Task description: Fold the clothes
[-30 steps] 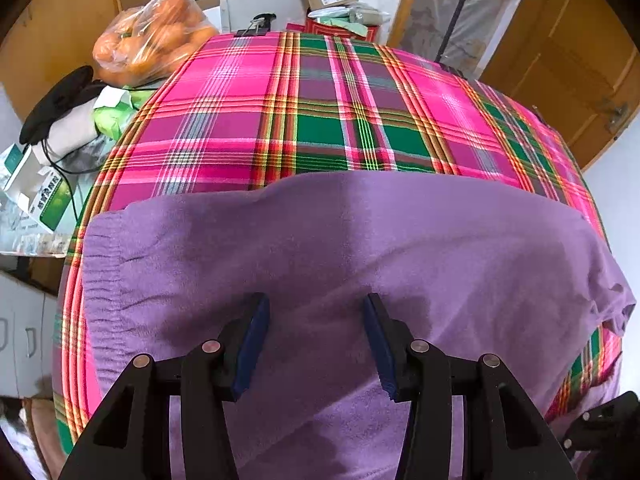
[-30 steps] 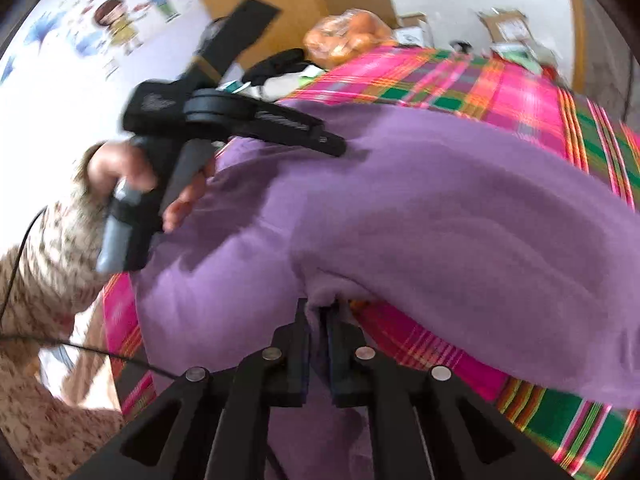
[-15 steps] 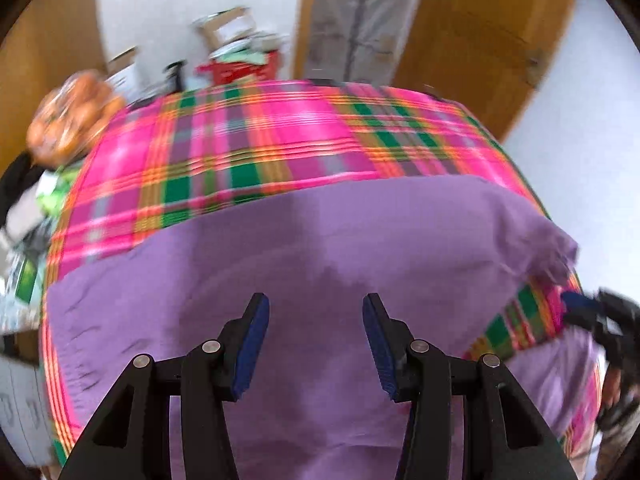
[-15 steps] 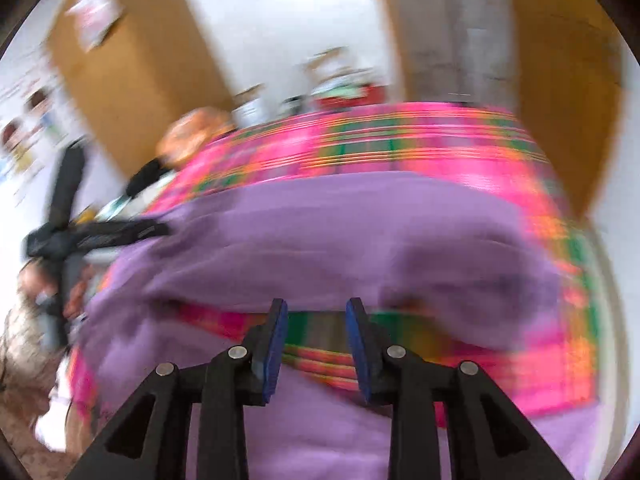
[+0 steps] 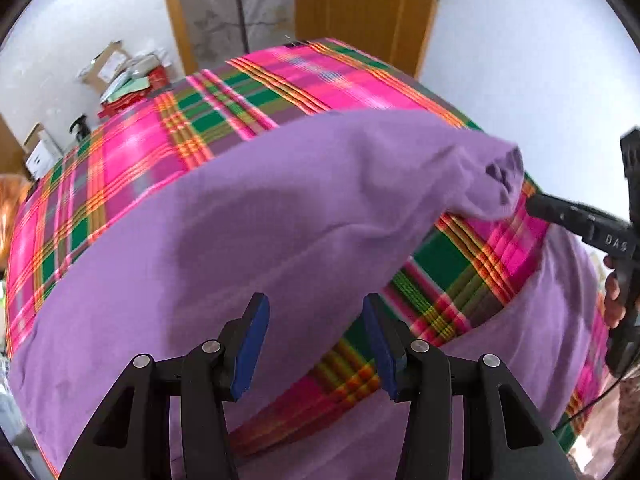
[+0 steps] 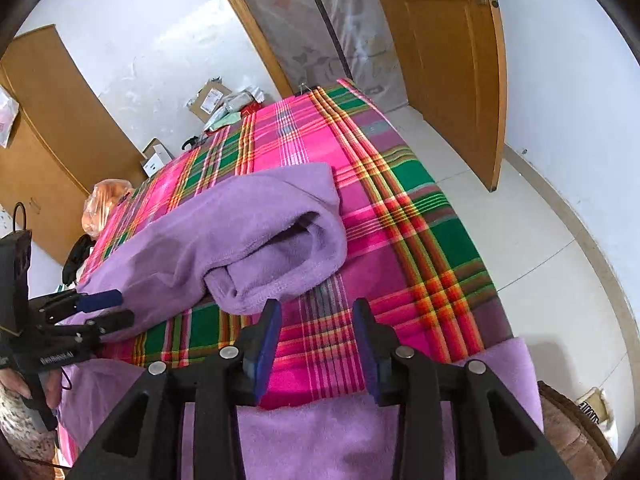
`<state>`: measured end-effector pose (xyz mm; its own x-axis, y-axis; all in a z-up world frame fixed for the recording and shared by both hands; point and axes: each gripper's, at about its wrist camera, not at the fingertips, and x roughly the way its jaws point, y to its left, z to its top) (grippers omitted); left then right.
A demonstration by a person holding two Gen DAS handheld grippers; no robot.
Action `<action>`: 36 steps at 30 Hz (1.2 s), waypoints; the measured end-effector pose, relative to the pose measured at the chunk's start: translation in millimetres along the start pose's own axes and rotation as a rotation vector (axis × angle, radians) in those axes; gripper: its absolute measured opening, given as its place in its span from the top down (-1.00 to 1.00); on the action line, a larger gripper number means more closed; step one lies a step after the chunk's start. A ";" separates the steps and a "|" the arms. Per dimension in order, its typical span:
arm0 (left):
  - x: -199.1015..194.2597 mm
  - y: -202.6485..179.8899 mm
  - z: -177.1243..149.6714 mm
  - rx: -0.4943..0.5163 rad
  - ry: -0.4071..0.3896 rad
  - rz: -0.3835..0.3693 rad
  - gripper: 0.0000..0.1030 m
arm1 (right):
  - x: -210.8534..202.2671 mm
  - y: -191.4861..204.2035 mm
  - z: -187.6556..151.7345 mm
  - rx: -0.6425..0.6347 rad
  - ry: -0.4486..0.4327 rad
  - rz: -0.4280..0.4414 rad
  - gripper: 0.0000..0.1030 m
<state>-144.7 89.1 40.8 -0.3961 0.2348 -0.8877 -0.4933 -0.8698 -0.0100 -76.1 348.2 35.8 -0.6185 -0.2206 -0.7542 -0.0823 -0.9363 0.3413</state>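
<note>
In your left wrist view, your left gripper (image 5: 314, 344) hangs with its blue-padded jaws spread wide and nothing between them; below it the purple garment (image 5: 248, 216) lies across the plaid tablecloth (image 5: 280, 80), one part folded up over the table top with its open cuff end (image 5: 502, 178) toward the right, another part draping off the near edge; your right gripper (image 5: 536, 205) shows at the right margin just beside that cuff, your hand (image 5: 614, 300) on its handle.

In your right wrist view, your right gripper (image 6: 316, 340) is likewise wide apart and holds nothing, poised over bare plaid tablecloth (image 6: 400, 216); the purple garment (image 6: 240, 232) lies folded just ahead and left of the fingers, its lower part hanging over the near edge; your left gripper (image 6: 116, 310) sits at the left against the garment's side, jaws parted, gripping nothing.
</note>
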 end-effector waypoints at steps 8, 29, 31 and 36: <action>21.2 -18.3 2.1 0.065 0.021 0.082 0.01 | 11.8 -0.3 1.4 -0.004 0.013 0.041 0.25; 29.3 -21.2 11.6 0.061 -0.022 0.021 0.45 | 28.1 -10.2 14.3 0.056 0.007 0.070 0.21; 23.7 -13.0 13.4 0.032 -0.045 0.020 0.89 | 30.2 -12.0 17.5 0.087 0.012 0.080 0.21; 9.6 7.6 18.0 -0.042 -0.102 0.017 0.90 | 31.2 -11.5 21.1 0.110 0.011 0.091 0.21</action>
<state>-166.2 92.5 40.5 -0.4817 0.2609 -0.8366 -0.4542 -0.8908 -0.0163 -110.9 357.9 20.2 -0.6186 -0.3065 -0.7235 -0.1124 -0.8768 0.4675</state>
